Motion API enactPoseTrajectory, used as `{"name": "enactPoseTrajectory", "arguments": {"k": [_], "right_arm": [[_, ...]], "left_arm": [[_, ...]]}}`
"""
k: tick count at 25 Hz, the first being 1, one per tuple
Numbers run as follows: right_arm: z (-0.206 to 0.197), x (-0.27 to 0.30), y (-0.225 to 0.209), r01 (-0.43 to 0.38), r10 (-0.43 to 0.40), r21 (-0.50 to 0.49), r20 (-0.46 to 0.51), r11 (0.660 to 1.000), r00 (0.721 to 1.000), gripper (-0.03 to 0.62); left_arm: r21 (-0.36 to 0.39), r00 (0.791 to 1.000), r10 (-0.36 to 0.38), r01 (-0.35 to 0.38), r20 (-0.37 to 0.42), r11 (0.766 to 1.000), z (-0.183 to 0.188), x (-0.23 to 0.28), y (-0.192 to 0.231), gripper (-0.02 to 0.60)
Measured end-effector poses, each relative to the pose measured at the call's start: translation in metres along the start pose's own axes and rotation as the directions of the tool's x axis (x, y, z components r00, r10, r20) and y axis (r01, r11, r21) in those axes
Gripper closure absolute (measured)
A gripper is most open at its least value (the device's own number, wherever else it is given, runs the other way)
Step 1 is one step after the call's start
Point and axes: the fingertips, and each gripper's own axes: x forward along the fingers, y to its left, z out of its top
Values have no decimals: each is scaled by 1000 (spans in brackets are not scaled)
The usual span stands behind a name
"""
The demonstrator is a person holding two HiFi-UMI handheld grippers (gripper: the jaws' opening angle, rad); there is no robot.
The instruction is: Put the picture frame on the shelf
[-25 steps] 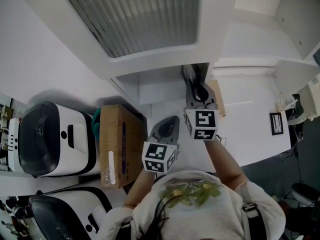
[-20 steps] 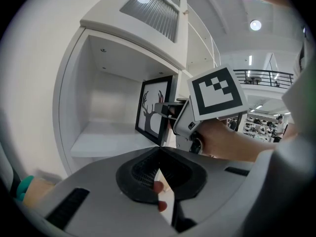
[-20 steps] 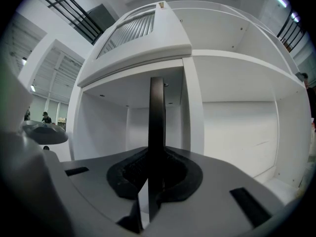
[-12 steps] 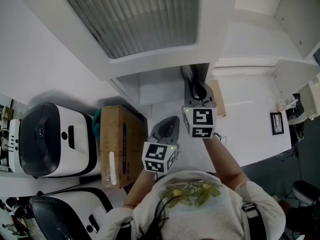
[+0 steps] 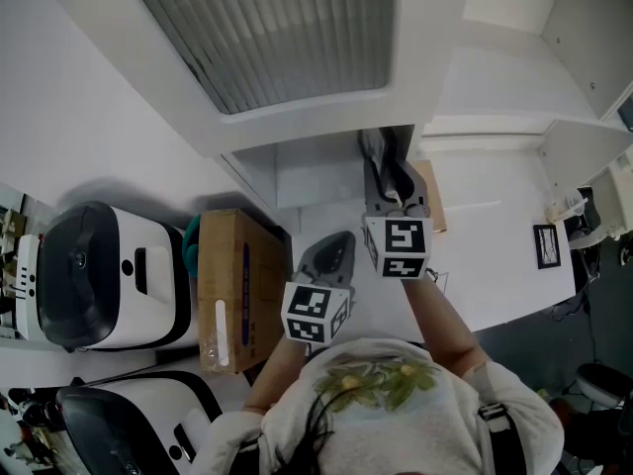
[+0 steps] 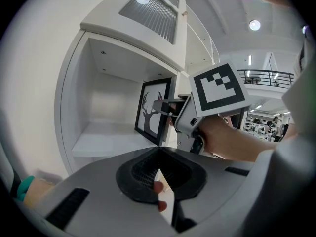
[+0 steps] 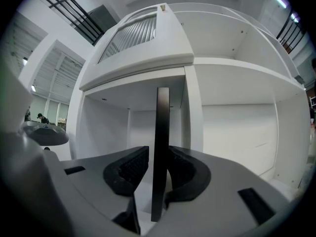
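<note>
Close in front of the person, the left gripper (image 6: 159,151) hangs back from the shelf (image 6: 106,143) with its jaws pressed together and nothing between them. A fingertip shows through the gap behind the pads.

Just beyond it, the right gripper (image 7: 159,156) reaches level into the lower compartment. Its jaws have just been opening. They now stand spread on either side of the picture frame (image 6: 148,113), which is still between them with a sliver of gap beside it. In the head view nothing else has shifted from a second ago, and both hands sit where they were.

There are two grippers, each with its marker cube, and one picture frame at the jaws. The frame is thin and black, holding a white picture with a dark antlered silhouette. It stands upright on the compartment's floor near the front edge. From the right gripper view it shows edge-on as a narrow dark bar.

To the person's left lie one cardboard box (image 5: 232,285) and two white machines (image 5: 148,283) with black lids. Well off to the right is one more small dark-framed picture (image 5: 546,244).
</note>
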Motion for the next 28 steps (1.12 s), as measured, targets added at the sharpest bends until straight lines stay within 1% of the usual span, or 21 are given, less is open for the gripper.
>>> {"name": "enactPoseTrajectory", "arguments": {"k": [5,15,18,23,25,27,28], "right_arm": [[5,-8,-2,10,-10,-4,6,1000,1000,471],[3,-25,-1,19,-19,-15,-1,1000,1000,465],[3,-37,-4,31,-31,-17,3,999,1000,465],[-1,-66,-13,64,-65,12,15,998,998,465],[-5,-76,-15,73,-73,17,14,997,997,480],[-11,-85,-15,73,-73,20,4,997,997,525],[-14,-90,-14,68,-68,24,-3,997,998,535]], "left_arm": [[3,1000,-3,3,5,1000,1,-1,-4,555],[9,1000,-2,2,14,1000,3,-9,-8,555],[11,1000,0,0,20,1000,4,-12,-10,555],[11,999,1,-1,32,1000,7,-19,-14,555],[11,999,0,0,37,1000,7,-22,-16,555],[13,999,-4,4,39,1000,6,-26,-19,555],[14,999,-6,6,39,1000,6,-28,-21,555]]}}
